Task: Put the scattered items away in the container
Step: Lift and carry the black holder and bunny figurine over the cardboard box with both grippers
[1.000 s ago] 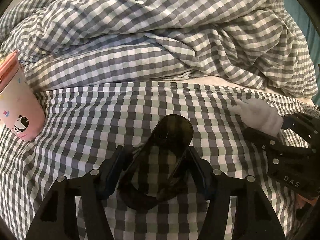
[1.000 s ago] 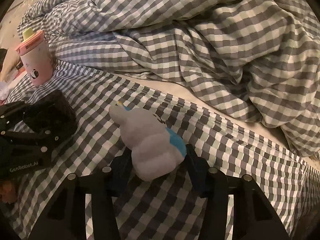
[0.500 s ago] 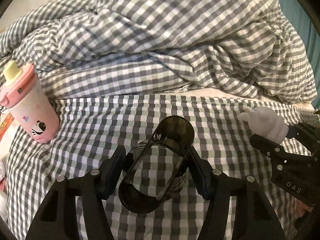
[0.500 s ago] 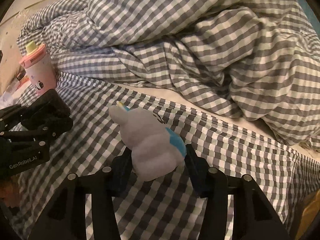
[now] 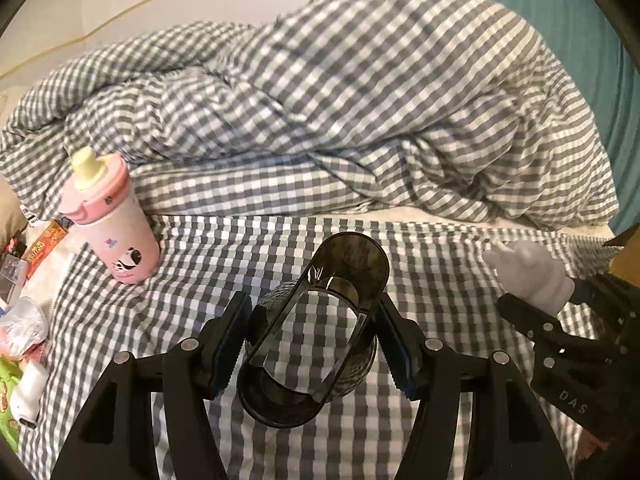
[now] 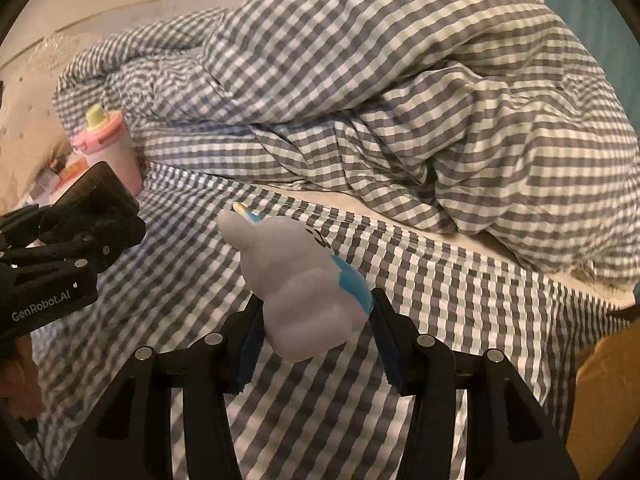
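My left gripper [image 5: 314, 344] is shut on a dark smoky see-through cup [image 5: 316, 340], held above the checked bed sheet with its mouth toward the camera. My right gripper [image 6: 316, 336] is shut on a white plush unicorn [image 6: 296, 280] with a blue patch and a small horn. In the left wrist view the unicorn [image 5: 532, 276] and the right gripper [image 5: 568, 344] show at the right edge. In the right wrist view the left gripper [image 6: 76, 240] with the cup sits at the left. A pink sippy cup [image 5: 112, 220] stands on the sheet at the left.
A bunched checked duvet [image 5: 360, 112] fills the back of the bed. Snack packets and wrappers [image 5: 28, 280] lie at the left edge. A cardboard box corner [image 6: 604, 400] shows at the right. A teal curtain [image 5: 580, 40] hangs at the back right.
Both grippers have risen with their loads; the sheet lies farther below. The pink sippy cup has come fully into the left view, and the wall behind the duvet now shows.
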A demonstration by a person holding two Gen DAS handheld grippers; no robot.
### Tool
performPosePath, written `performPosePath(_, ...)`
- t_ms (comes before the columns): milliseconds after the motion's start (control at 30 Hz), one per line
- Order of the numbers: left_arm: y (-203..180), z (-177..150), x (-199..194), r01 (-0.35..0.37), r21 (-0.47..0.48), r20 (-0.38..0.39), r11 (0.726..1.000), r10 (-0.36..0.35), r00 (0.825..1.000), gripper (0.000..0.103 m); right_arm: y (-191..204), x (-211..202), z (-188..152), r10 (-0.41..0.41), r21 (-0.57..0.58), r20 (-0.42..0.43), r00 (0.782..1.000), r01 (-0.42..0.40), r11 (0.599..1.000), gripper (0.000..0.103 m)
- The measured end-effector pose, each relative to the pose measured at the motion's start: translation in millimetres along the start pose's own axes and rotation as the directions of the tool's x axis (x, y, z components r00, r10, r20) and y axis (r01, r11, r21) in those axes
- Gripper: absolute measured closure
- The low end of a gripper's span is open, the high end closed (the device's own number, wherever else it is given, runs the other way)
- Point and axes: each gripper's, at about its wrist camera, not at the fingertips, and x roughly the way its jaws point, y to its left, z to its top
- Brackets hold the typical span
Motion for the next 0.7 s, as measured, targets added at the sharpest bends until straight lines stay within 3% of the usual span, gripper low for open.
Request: performPosePath(700,-22,-7,-135,0.023,-0.024,0.142,0.999,-0.019,0.990,0.039,-1,-131,-28,-0.030,0.092,0.096,0.995,0.021,0.996,0.053)
